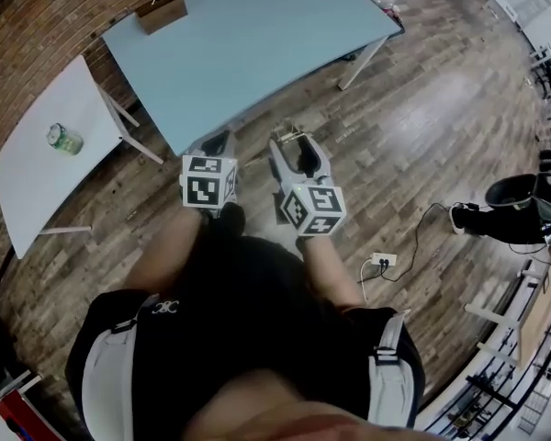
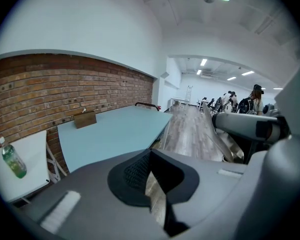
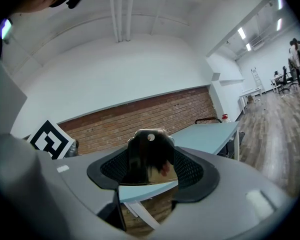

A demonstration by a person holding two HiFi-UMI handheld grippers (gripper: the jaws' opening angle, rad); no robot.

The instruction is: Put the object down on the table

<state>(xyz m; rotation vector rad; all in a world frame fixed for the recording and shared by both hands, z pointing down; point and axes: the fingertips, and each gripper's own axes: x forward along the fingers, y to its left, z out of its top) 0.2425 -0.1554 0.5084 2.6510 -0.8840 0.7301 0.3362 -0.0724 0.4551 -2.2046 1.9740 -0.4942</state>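
A smooth pale blue table point(image 1: 257, 44) fills the upper middle of the head view, between a rough brick wall point(image 1: 37, 26) and a plank floor point(image 1: 441, 108). Just below it, the right gripper point(image 1: 298, 150) clamps a shiny flat metal plate point(image 3: 149, 156) with a small hole, held in the air short of the table. The left gripper point(image 1: 219, 143) has its jaws slightly apart and empty.

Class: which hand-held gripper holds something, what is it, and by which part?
The right hand-held gripper clamps a shiny metal plate by its side edges, holed end sticking out. The left hand-held gripper holds nothing.
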